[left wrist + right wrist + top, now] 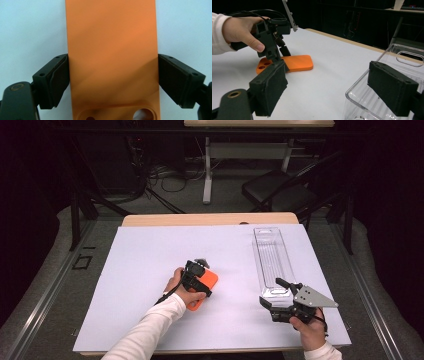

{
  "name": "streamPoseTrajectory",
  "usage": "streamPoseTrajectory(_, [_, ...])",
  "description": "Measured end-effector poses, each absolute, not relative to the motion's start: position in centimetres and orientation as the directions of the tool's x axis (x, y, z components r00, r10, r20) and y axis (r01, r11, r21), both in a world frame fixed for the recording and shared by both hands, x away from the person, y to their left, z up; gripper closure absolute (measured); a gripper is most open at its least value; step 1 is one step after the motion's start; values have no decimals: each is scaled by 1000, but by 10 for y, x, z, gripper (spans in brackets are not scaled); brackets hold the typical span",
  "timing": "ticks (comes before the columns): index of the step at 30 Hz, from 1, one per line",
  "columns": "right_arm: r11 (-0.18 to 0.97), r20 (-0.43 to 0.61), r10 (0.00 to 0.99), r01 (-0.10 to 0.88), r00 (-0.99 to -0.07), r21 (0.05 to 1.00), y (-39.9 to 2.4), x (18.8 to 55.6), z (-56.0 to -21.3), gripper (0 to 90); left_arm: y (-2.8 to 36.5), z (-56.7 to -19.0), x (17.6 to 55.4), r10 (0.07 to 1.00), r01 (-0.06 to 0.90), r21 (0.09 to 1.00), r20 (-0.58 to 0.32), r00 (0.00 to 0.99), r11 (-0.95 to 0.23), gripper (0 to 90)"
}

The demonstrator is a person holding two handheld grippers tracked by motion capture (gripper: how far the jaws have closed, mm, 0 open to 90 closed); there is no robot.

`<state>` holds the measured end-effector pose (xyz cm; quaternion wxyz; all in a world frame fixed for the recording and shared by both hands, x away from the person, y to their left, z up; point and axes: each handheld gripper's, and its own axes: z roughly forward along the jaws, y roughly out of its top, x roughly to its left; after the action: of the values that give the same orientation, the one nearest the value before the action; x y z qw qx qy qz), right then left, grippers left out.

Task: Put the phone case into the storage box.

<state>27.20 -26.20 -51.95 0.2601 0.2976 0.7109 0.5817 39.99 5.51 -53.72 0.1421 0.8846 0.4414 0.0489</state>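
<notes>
My left gripper (112, 82) sits over the near end of the orange phone case (112, 50); its two black jaws stand either side of the case's long edges, the left pad (58, 80) right at the edge and the right pad (175, 80) likewise, though whether they press or merely flank it I cannot tell; the case lies flat on the white table cover (25, 30), its camera cut-out at the bottom of the left gripper view; from the high view my left hand (181, 287) holds that gripper pointing down onto the case (206, 285), which lies left of the clear plastic tray (272, 260) and well apart from it; my right gripper (276, 295) rests at the near end of the tray, jaws wide, with nothing pinched; in the right gripper view one pad (270, 91) hangs over the bare cover outside the tray and the other pad (392, 87) over the tray's near corner (362, 82); the tray runs lengthwise away from me, a hang-slot at its far end; beyond the case's far side the white cover (150, 255) runs on to the wooden table edge (210, 219); past the tray's far end, off the table, a dark folding chair (280, 190) and a white desk leg (206, 170) stand on the floor.
</notes>
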Motion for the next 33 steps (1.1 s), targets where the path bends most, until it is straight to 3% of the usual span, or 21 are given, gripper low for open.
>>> streamPoseTrajectory(33, [147,-13,727,138,-687,980,-261,272,-521,147,80,-511,391,791,768,283,-51,610,-574,150])
